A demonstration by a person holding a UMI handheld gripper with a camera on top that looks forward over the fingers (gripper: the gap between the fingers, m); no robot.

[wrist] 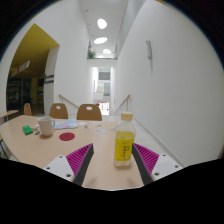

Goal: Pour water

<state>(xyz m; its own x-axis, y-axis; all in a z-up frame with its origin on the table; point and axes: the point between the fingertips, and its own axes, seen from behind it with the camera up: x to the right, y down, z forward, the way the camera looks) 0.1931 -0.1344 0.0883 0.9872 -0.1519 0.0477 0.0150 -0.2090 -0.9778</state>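
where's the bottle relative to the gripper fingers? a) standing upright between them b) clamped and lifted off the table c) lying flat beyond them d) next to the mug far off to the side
a: the bottle stands upright on the table between the fingers, with a gap at each side.

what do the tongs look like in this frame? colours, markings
Two fingers show, one either side of the tongs. Each finger has a magenta inner pad with fine ridged striping, and a white outer part bearing small dark markings near its base. No cables, sleeve or hand are in view.
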